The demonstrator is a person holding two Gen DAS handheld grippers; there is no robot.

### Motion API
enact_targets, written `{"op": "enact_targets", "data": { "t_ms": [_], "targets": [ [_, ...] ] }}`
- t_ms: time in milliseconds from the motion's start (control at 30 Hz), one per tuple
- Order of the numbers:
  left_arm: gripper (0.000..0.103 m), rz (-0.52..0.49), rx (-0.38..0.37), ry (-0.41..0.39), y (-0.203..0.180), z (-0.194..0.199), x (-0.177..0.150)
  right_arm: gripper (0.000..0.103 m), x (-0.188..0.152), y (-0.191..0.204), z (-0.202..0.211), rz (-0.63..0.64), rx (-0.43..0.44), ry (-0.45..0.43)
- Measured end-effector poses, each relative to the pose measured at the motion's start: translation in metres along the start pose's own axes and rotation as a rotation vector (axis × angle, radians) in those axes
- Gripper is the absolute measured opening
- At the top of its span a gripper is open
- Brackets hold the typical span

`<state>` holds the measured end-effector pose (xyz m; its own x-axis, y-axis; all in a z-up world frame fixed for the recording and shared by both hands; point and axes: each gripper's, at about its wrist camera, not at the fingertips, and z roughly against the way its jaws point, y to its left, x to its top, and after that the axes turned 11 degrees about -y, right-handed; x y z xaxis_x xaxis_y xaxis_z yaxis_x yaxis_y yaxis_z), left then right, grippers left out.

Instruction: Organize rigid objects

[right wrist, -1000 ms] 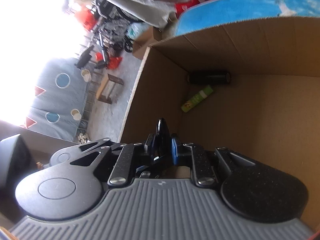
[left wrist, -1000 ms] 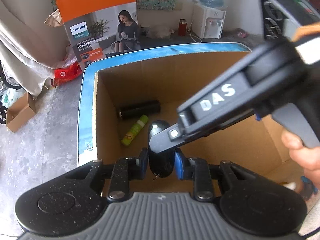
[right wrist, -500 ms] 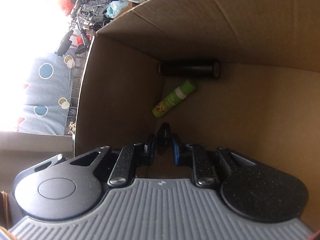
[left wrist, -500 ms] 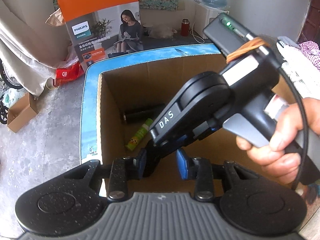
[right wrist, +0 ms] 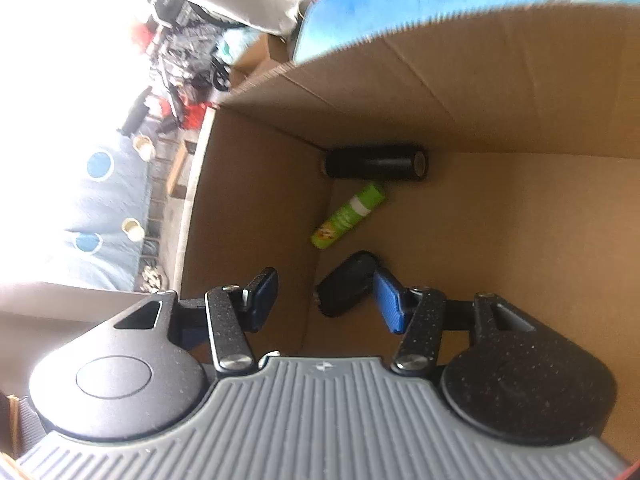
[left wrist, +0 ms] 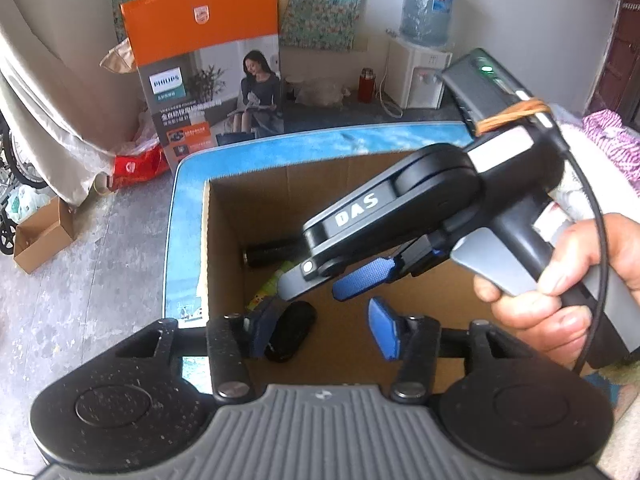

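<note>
An open cardboard box point(left wrist: 360, 184) point(right wrist: 500, 92) holds three things on its floor. A black cylinder point(right wrist: 376, 162) point(left wrist: 272, 254) lies in the far corner. A green tube point(right wrist: 348, 216) point(left wrist: 266, 288) lies beside it. A black computer mouse point(right wrist: 346, 284) point(left wrist: 290, 330) lies nearest, free of both grippers. My right gripper point(right wrist: 326, 300) point(left wrist: 320, 286) is open above the box, the mouse below its jaws. My left gripper point(left wrist: 320, 330) is open and empty at the box's near edge.
The box stands on a blue mat point(left wrist: 184, 216). An orange and grey Philips carton point(left wrist: 208, 64) stands behind it. A water dispenser point(left wrist: 420, 64) is at the back wall. A small cardboard box point(left wrist: 40, 236) lies on the concrete floor at left.
The right gripper carried the mouse into the box, opened and let it go; the mouse now lies on the box floor. The left gripper opened wider and stayed at the edge.
</note>
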<state>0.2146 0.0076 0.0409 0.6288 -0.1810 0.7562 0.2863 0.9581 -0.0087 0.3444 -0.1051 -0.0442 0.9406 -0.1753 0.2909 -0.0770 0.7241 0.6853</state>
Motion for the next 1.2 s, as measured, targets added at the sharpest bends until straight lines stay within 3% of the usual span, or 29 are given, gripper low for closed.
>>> {"op": "enact_targets", "data": {
  "t_ms": [200, 333, 467, 600, 733, 867, 1000, 1200],
  "targets": [
    [0.068, -0.02, -0.012, -0.088, -0.015, 0.038, 0.005, 0.053, -0.008, 0.012, 0.067, 0.033, 0.088, -0.129],
    [0.081, -0.018, -0.044, -0.155, -0.025, 0.066, 0.005, 0.056, -0.032, 0.02, 0.129, 0.069, 0.155, -0.252],
    [0.086, -0.012, -0.084, -0.233, -0.036, 0.096, -0.004, 0.066, -0.069, 0.024, 0.192, 0.112, 0.195, -0.391],
    [0.089, 0.003, -0.132, -0.26, -0.049, 0.113, -0.022, 0.079, -0.117, 0.018, 0.256, 0.171, 0.183, -0.527],
    [0.089, 0.053, -0.18, -0.224, -0.053, 0.112, -0.05, 0.09, -0.171, 0.003, 0.292, 0.229, 0.087, -0.626],
    [0.089, 0.073, -0.205, -0.149, -0.055, 0.097, -0.079, 0.102, -0.215, -0.016, 0.298, 0.265, -0.037, -0.66],
    [0.089, 0.072, -0.227, -0.076, -0.059, 0.078, -0.107, 0.102, -0.251, -0.026, 0.285, 0.332, -0.212, -0.661],
    [0.089, 0.043, -0.293, -0.05, -0.073, 0.069, -0.143, 0.102, -0.28, -0.02, 0.26, 0.411, -0.423, -0.635]
  ]
}}
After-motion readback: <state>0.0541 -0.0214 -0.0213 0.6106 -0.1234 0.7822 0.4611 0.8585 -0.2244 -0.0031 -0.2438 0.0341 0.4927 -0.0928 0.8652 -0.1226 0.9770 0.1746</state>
